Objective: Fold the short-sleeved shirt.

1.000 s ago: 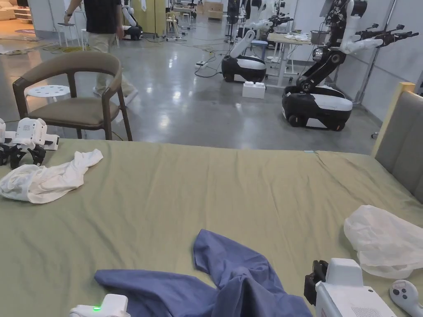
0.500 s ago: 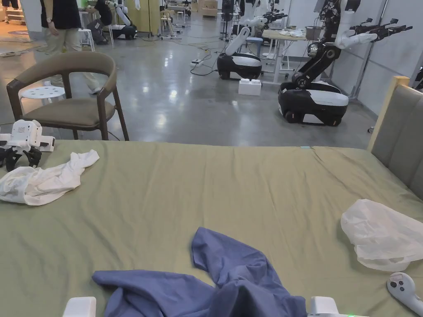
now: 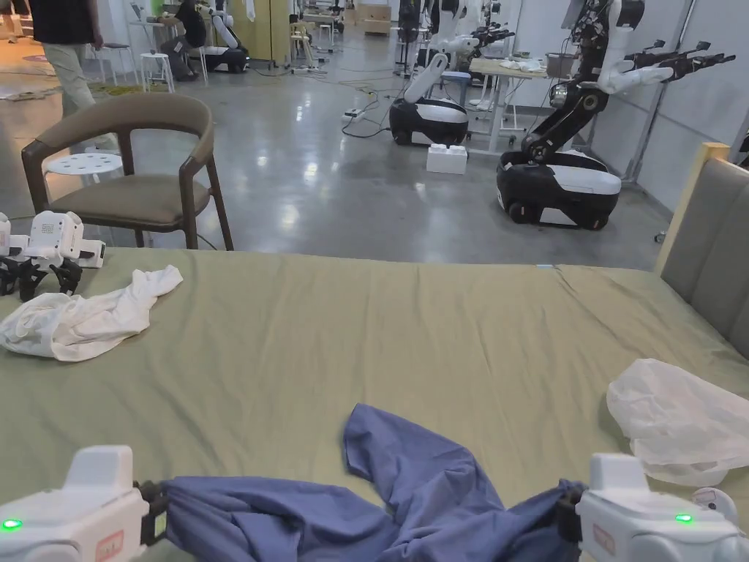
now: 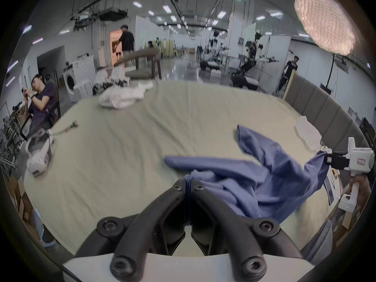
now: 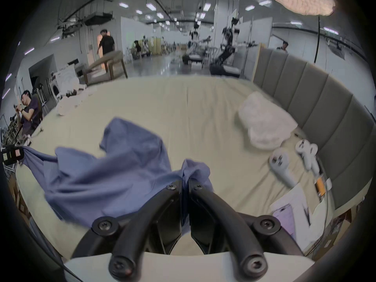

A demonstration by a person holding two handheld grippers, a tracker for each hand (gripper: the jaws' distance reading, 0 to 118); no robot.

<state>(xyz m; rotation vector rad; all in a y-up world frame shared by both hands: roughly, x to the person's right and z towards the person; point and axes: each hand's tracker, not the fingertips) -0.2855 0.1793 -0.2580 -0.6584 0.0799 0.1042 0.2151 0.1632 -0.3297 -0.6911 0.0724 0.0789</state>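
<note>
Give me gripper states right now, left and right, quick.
Left gripper: closed, pinching a bunched edge of the blue shirt.
Right gripper: closed, pinching another bunched edge of the same shirt.

A wide hall with a glossy grey concrete floor stretches beyond the olive-sheeted bed. A brown wooden armchair stands at its far edge; a grey padded headboard rises on the right, and ceiling light strips glow overhead.
</note>
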